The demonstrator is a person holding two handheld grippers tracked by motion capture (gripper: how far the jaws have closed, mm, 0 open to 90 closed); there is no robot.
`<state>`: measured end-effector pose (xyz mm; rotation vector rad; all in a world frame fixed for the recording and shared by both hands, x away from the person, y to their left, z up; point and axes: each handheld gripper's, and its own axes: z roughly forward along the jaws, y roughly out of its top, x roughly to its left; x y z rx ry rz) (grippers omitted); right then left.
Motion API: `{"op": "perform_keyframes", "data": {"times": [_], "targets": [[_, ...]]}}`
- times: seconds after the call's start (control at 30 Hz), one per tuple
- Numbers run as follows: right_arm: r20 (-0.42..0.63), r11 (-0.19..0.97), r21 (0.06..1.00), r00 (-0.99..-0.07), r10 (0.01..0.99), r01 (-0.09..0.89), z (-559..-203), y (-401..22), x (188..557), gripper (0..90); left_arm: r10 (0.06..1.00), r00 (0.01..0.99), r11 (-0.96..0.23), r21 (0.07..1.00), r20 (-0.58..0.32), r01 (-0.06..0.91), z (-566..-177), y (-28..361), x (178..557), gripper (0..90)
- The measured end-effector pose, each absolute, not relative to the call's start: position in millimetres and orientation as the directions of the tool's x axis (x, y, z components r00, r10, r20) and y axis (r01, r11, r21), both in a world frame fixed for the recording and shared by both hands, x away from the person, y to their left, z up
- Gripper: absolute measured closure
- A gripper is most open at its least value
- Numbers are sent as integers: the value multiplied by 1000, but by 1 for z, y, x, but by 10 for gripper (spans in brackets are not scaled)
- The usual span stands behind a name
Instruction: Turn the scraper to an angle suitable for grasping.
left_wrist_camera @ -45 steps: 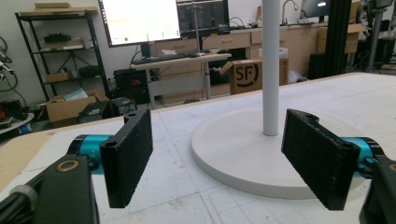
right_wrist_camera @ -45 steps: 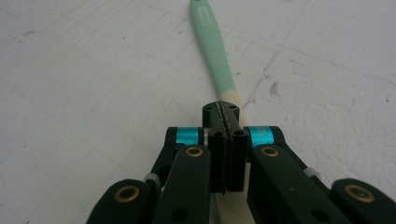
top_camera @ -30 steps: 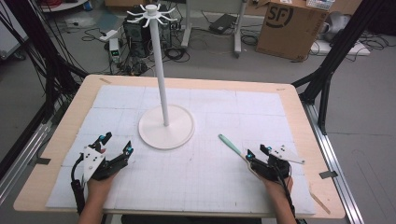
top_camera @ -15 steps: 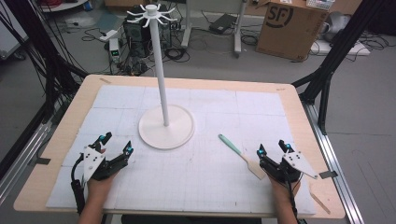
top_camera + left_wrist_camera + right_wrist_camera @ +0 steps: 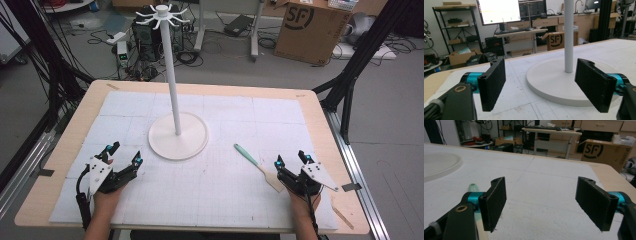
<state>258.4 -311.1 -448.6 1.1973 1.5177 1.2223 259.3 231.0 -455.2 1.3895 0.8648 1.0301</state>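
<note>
Two grippers rest wide apart and empty low in the high view, on the white surface (image 5: 210, 195). Biggest hazard is the tall stand (image 5: 175, 95) at centre: a careless sweep could tip it. The spatula (image 5: 259, 167) lies just left of the right gripper (image 5: 291, 161), whose jaws have just spread; closing off-line would skid it away. The left gripper (image 5: 125, 153) could bump the stand's base.

even bright overhead light, soft faint shadows; high view slightly soft; gripper views' near foreground blurred.
</note>
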Motion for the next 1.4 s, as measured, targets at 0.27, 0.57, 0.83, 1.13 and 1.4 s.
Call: {"op": "perform_keyframes", "data": {"times": [0.27,0.57,0.83,1.13,1.4], "targets": [[-15,56,981,-213,977,188,-449,-314,260,251,932,348,-86,994,103,-65,-455,231,259,251],[-27,64,982,-204,979,178,-449,-312,258,209,933,348,-80,995,95,-55,-455,232,260,255],[-30,65,984,-211,977,163,-449,-312,257,209,932,337,-116,991,131,-64,-455,228,259,256],[-24,61,984,-216,976,168,-449,-313,258,211,934,335,-111,992,124,-56,-455,228,260,257],[-27,62,984,-207,978,165,-449,-313,258,211,934,336,-108,992,122,-58,-455,228,260,254]]}}
